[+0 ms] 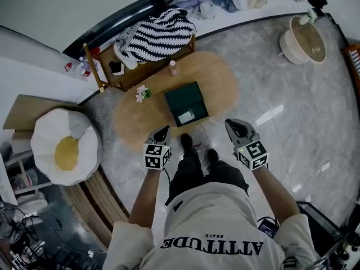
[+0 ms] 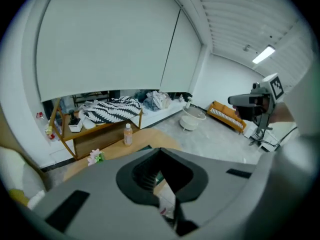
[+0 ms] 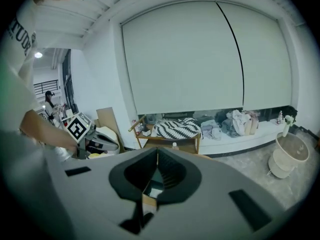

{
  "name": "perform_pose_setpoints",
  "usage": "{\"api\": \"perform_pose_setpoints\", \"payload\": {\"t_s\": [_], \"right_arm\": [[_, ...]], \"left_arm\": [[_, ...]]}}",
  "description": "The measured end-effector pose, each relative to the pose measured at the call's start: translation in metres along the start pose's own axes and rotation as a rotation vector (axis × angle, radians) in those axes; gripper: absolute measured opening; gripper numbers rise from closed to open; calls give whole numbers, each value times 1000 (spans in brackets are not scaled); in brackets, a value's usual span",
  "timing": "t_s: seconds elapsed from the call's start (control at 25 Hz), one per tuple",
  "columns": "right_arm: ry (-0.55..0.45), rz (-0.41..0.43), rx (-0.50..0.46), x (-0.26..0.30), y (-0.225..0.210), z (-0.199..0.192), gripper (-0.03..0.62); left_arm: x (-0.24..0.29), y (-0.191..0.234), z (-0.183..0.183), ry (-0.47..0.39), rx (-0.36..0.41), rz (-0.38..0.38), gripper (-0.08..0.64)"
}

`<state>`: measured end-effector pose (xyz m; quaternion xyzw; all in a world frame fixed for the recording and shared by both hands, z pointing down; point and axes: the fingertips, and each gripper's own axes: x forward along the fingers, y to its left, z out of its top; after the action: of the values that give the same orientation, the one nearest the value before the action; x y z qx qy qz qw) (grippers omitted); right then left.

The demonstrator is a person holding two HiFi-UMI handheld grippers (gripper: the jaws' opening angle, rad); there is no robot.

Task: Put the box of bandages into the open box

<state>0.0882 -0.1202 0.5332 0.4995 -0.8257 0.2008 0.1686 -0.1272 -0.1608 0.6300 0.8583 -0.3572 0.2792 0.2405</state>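
Open box (image 1: 183,97): dark green, squarish, sitting with its lid flipped back near the middle of the oval wooden table (image 1: 219,77).
Box of bandages (image 1: 185,117): small, whitish, lying flat inside the open box's near half.

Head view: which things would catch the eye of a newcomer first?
The dark green box lies open on the oval wooden table, mid-picture. Behind it a striped blanket covers a shelf; at the left sits an egg-like cushion. The left gripper and right gripper hover before the table.
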Motion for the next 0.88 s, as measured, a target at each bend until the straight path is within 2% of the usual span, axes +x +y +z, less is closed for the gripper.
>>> {"api": "perform_pose_setpoints", "payload": {"t_s": [0.2,0.44,0.72,0.88], "right_arm": [[-8,41,-32,-33,1,0,20],[-39,94,-100,-68,9,-3,20],[-70,120,-184,-107,11,7,20],[-93,127,-201,-128,13,18,20]], "left_arm": [[-37,-23,9,-90,-74,87,21],[-88,-50,3,-187,-155,183,21],[-164,-82,-7,-284,-150,305,21],[-201,-98,-8,-337,-152,350,21]]}}
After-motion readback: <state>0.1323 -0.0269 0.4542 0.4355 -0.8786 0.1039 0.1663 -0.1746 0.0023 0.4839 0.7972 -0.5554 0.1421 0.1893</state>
